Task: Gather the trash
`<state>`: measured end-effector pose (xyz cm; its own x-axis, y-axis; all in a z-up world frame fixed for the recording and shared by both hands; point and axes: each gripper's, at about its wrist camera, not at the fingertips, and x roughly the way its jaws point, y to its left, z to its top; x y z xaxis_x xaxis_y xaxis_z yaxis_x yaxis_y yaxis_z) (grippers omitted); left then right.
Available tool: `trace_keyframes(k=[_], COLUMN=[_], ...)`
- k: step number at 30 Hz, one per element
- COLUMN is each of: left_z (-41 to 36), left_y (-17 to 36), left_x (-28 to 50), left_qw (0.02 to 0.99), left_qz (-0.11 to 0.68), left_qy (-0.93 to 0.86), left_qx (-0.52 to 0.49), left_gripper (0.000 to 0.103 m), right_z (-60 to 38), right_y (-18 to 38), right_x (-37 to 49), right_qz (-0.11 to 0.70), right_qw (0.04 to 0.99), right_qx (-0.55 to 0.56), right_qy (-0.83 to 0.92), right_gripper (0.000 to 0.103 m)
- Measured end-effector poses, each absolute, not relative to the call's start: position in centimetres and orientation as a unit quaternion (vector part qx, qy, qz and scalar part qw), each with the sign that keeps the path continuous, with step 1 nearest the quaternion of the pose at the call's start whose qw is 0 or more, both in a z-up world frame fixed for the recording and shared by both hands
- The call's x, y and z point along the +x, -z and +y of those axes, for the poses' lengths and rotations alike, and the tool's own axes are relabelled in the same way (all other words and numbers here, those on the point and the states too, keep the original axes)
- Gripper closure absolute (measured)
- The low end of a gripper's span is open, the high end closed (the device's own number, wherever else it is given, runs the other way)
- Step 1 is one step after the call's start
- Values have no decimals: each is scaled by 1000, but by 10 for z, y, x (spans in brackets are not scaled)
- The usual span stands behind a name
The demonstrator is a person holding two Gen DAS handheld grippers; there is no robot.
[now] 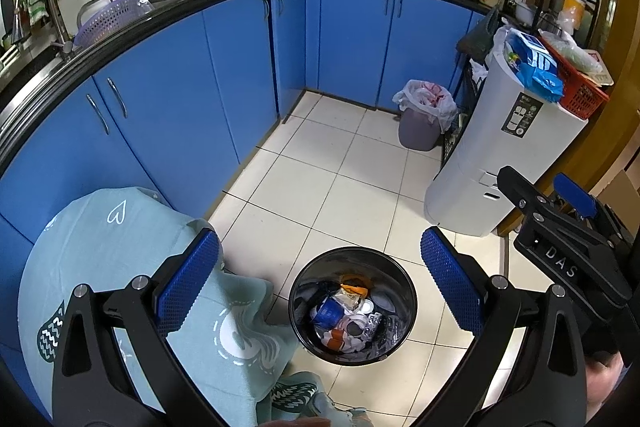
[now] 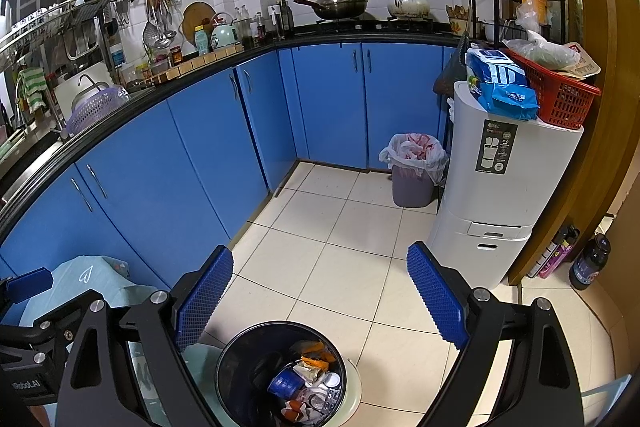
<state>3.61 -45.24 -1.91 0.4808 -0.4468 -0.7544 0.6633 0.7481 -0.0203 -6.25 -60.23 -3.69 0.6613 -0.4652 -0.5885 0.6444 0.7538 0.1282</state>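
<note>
Trash: mixed wrappers, a blue cup and crumpled foil lie heaped in a small round black metal bin on the white-tiled kitchen floor, just beside the hanging edge of a pale teal patterned cloth. Bin roughly half full, contents loose, no liner visible. Left gripper hovers above the bin, blue pads spread wide, nothing between them. Right gripper likewise spread and empty, bin below and between its fingers. Judging by this, the loose trash is already dropped in; no stray litter shows on the open tiles. A grey bin with a white plastic liner stands well apart, near the far corner of the floor by the blue cabinets. What remains, if anything, is likely carrying or emptying the black bin.
</note>
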Motion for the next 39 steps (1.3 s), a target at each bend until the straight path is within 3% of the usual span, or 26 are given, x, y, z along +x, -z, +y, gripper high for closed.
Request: trace_keyframes(k=[39], left_z=[-455], left_y=[18], left_x=[35], left_qw=[849], left_qz=[391], left_qy=[327], left_qx=[139], left_gripper=[3], right_z=[-600], right_y=[38], right_x=[-62], right_qz=[271], right_qw=[897], right_qx=[164], right_qy=[307], right_gripper=[16])
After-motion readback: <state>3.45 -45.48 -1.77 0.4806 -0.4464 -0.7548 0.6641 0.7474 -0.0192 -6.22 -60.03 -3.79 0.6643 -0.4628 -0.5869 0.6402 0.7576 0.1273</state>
